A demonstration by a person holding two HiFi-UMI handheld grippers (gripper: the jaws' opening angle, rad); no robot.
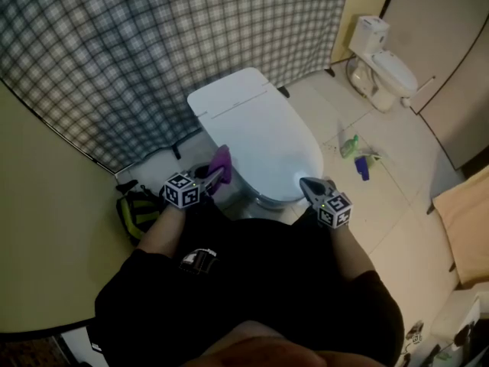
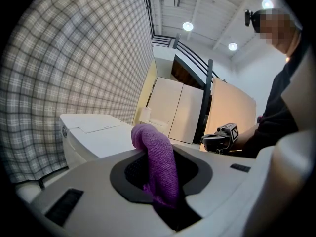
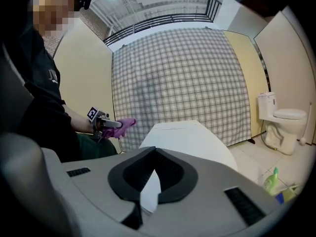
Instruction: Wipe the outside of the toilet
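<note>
Progress: we judge the wipe hardly begun. The cloth is in hand but held off the bowl, and no streak or damp patch shows on the lid. All outside faces look still to do.
Plaid wall (image 1: 153, 44): grey check, running behind the toilet along the floor's far edge.
Floor (image 1: 397, 205): pale tiles, dim light. Cream partitions close the room at left and at the far right corner.
Toilet (image 1: 263, 132): white, lid down, its back to the plaid wall, standing on the floor just ahead of our knees.
Second toilet (image 1: 382, 60): white, at the floor's far right corner, well apart from ours.
Bag (image 1: 137, 209): black with yellow-green trim, on the floor at the toilet's left, near the wall.
Left claw (image 1: 214, 178): clamped on the cloth, held level just beside the toilet's left flank.
Right claw (image 1: 309, 186): drawn together to a slit with nothing in it, hovering at the bowl's front right edge.
Purple cloth (image 2: 158, 157): a rolled fold standing up out of the left claw. The right gripper view shows it clear of the porcelain.
Bottles: a green one (image 1: 349, 145) and a blue one (image 1: 361, 167) lie on the floor between the two toilets.
</note>
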